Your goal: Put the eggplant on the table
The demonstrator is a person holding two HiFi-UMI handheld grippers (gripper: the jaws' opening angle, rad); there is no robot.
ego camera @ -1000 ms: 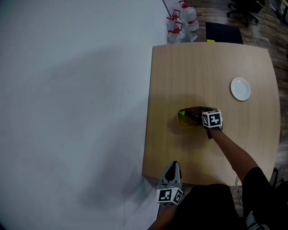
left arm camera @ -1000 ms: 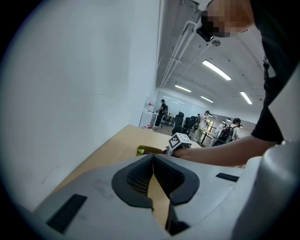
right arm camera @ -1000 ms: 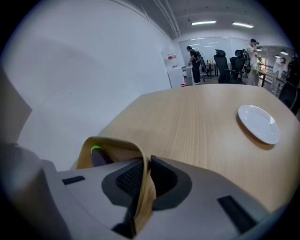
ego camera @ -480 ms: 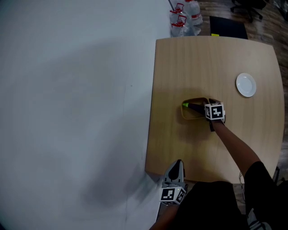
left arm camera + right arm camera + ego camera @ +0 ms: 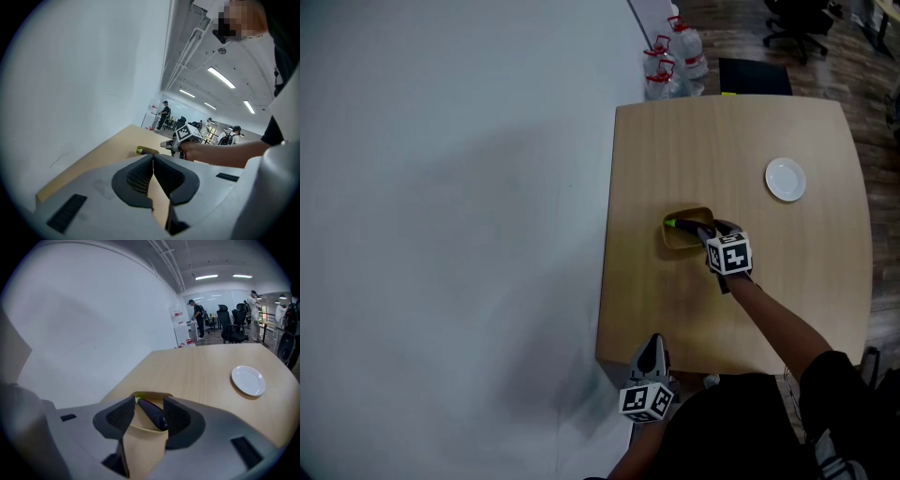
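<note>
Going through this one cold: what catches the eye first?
The dark eggplant with its green stem, lying in a tan container at the middle of the wooden table. The right gripper hangs just over it; its jaws have just been opening and press nothing. A lone white plate sits toward the far right.

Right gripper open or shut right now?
Open. The right gripper jaws stand apart, having just been opening; the eggplant lies between them, ungripped.

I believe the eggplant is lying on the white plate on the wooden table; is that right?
Not quite: the eggplant lies in the tan container on the wooden table, not on the white plate, which stands bare and apart from it. The head view shows this.
</note>
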